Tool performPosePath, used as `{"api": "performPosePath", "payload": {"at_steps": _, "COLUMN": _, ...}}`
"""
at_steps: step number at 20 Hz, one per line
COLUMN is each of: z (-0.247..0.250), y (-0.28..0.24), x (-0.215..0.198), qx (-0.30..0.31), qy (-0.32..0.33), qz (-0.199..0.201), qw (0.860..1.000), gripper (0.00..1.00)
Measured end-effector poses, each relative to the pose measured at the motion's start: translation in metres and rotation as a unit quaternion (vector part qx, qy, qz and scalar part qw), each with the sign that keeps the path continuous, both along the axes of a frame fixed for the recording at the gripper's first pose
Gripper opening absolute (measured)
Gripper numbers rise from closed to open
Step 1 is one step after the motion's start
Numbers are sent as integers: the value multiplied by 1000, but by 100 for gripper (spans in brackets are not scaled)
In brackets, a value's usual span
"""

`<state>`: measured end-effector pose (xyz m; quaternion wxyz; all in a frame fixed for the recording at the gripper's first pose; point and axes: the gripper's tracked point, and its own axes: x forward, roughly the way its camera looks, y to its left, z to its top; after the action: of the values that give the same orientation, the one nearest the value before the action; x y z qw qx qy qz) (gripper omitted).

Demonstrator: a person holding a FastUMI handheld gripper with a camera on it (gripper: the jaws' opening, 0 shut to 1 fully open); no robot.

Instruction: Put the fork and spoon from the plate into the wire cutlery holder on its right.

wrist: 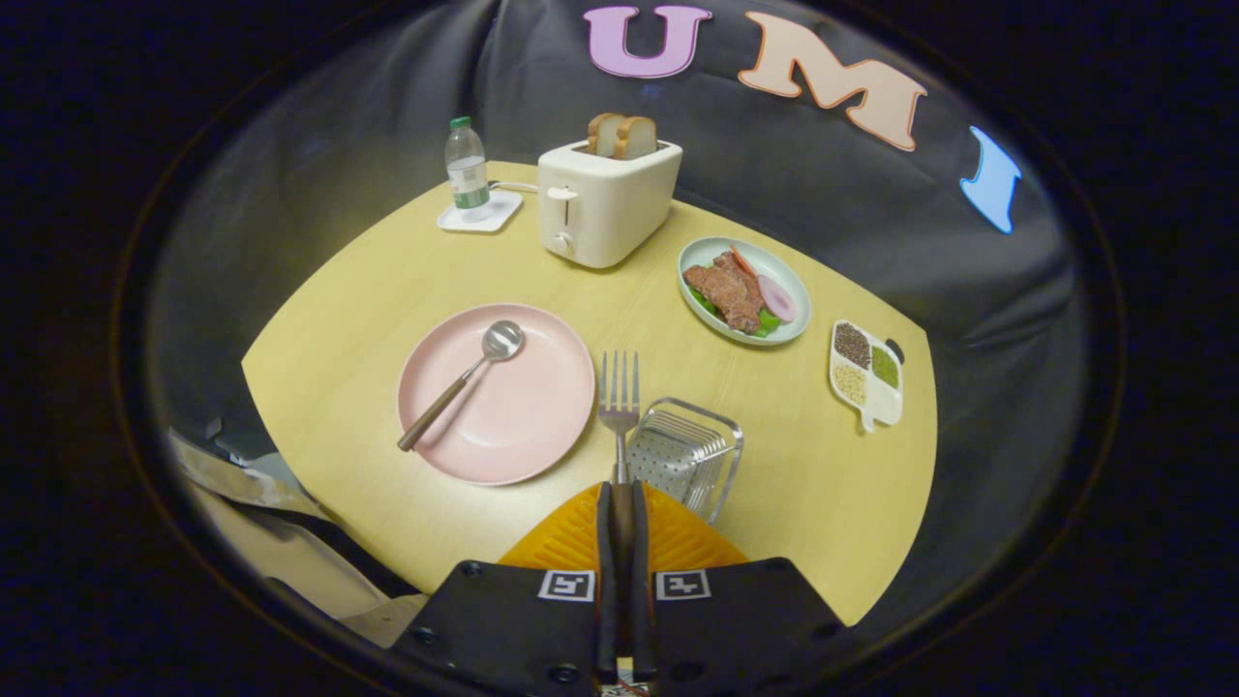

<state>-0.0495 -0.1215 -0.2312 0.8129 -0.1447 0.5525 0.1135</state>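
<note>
My gripper (620, 503) is shut on the fork (619, 392), pinching its wooden handle between the orange fingers (678, 537). The tines point away from me, held above the table between the pink plate (528, 436) and the wire cutlery holder (685, 453). The holder stands just right of the fork, close ahead of my fingers. The spoon (463, 379) lies on the pink plate, bowl toward the toaster, brown handle reaching over the plate's near-left rim.
A white toaster (605, 201) with bread stands at the back of the yellow table (813, 484). A water bottle (467, 166) on a coaster is left of it. A green plate of food (743, 290) and a divided dish (866, 376) sit to the right.
</note>
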Motion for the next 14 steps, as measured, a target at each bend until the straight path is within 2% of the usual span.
{"api": "performPosePath", "payload": {"at_steps": 9, "z": 5, "y": -48, "x": -19, "qx": -23, "qy": 73, "qz": 37, "qw": 996, "gripper": 9}}
{"api": "performPosePath", "payload": {"at_steps": 14, "z": -6, "y": -53, "x": -21, "qx": -27, "qy": 120, "qz": 52, "qw": 991, "gripper": 9}}
